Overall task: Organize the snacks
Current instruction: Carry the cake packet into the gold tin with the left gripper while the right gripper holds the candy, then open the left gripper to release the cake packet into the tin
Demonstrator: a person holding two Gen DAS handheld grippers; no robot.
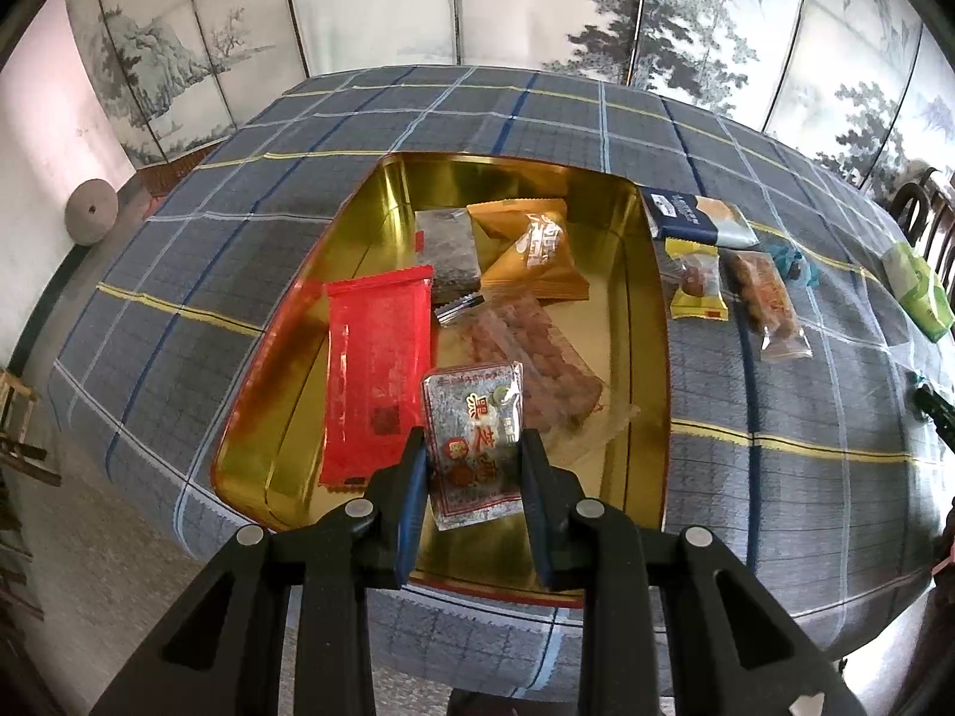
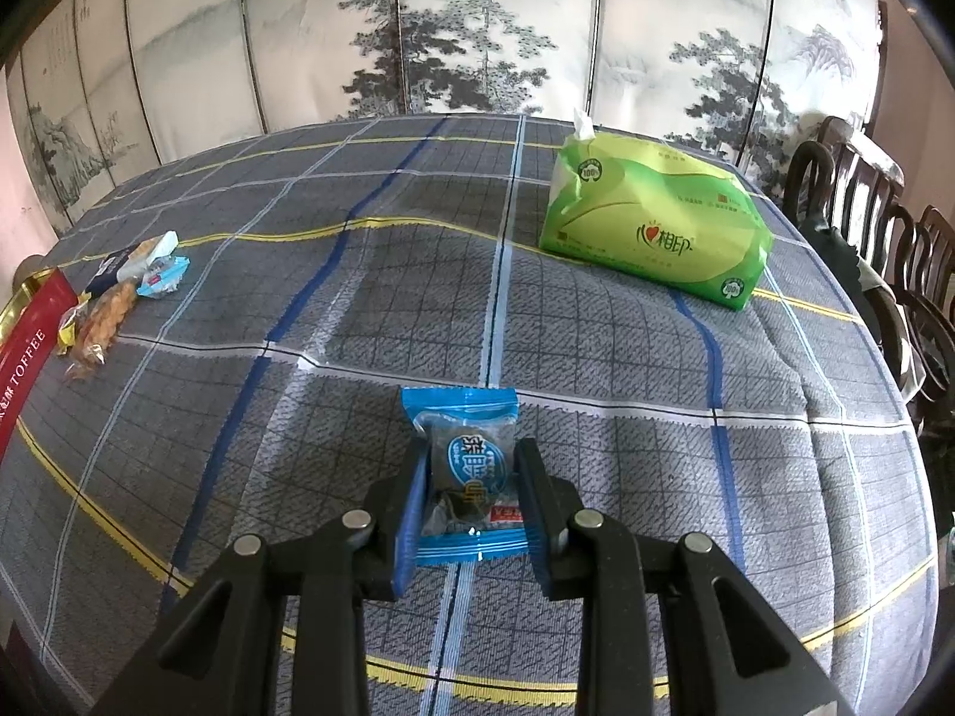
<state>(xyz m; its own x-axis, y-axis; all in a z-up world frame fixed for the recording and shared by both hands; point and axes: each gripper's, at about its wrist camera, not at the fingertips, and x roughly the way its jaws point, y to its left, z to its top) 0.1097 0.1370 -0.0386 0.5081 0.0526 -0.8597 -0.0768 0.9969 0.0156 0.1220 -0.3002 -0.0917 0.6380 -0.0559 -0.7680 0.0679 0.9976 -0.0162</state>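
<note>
A gold tin [image 1: 286, 376] sits on the checked tablecloth and holds several snacks: a red packet [image 1: 376, 370], a dark bar [image 1: 447, 250], an orange packet [image 1: 531, 256] and a clear pack of brown pieces [image 1: 531, 358]. My left gripper [image 1: 474, 447] is over the tin's near end, shut on a clear packet with red print [image 1: 474, 417]. My right gripper [image 2: 471, 459] is shut on a blue-wrapped snack [image 2: 462, 465], low over the cloth. Loose snacks lie beside the tin: a navy packet [image 1: 692, 212], a yellow packet [image 1: 695, 280], a brown bar [image 1: 767, 292].
A green tissue pack [image 2: 650, 227] stands at the back right of the table. The tin's red side [image 2: 24, 352] shows at the right wrist view's left edge, with loose snacks [image 2: 107, 310] near it. Dark chairs [image 2: 883, 250] line the right. A painted screen stands behind.
</note>
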